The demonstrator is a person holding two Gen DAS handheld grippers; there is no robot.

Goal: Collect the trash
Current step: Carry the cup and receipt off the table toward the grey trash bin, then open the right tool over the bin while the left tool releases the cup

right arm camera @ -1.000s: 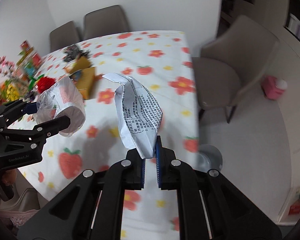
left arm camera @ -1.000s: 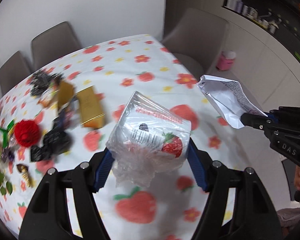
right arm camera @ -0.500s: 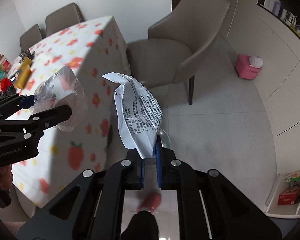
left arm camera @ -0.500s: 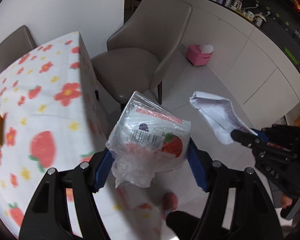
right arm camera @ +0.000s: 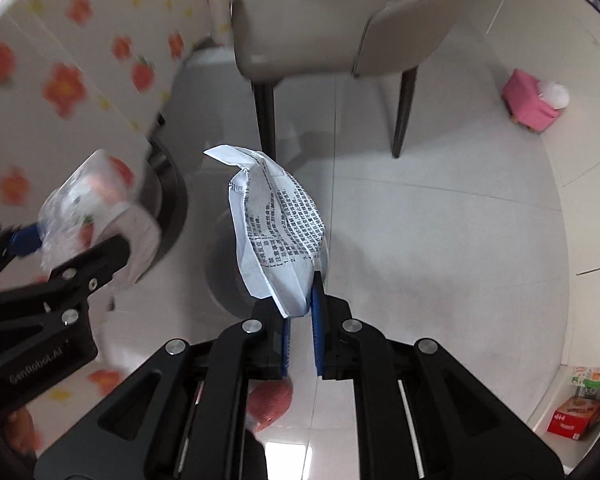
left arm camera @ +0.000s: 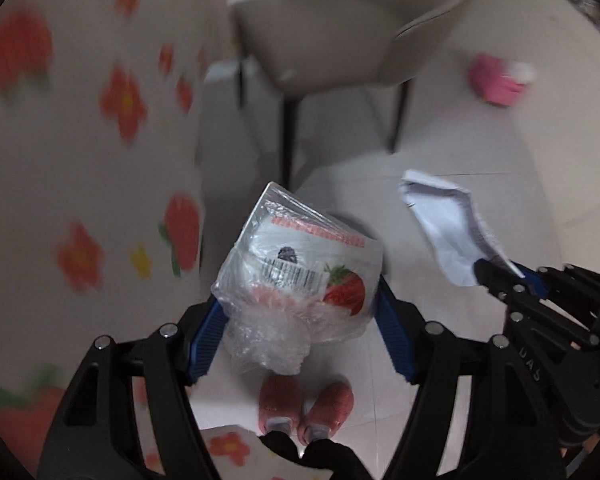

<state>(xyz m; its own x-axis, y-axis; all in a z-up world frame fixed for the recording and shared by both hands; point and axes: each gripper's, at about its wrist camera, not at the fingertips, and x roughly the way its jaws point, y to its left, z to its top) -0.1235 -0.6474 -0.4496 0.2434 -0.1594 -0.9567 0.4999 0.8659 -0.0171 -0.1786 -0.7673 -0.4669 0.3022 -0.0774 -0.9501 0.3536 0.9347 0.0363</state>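
My left gripper (left arm camera: 300, 312) is shut on a crumpled clear plastic wrapper (left arm camera: 300, 272) with a strawberry picture and a barcode; its blue pads press both sides. In the right wrist view that wrapper (right arm camera: 96, 208) appears at the left, blurred. My right gripper (right arm camera: 300, 320) is shut on the lower corner of a folded white printed paper (right arm camera: 276, 228), which sticks up from the pads. The left wrist view has this paper (left arm camera: 448, 228) at the right, in the other gripper. Both grippers point steeply down over the floor, beside the table's hanging cloth.
A flowered tablecloth (right arm camera: 60, 80) hangs at the left. A beige chair (right arm camera: 320, 24) stands ahead on dark legs. A round grey disc (right arm camera: 228, 272) lies on the floor under the paper. The person's pink slippers (left arm camera: 304, 408) show below. A pink stool (right arm camera: 532, 104) is far right.
Both grippers swung off the tabletop to the right and sank toward the floor, still holding wrapper and paper. The table now rises at the left; the chair and floor fill the views.
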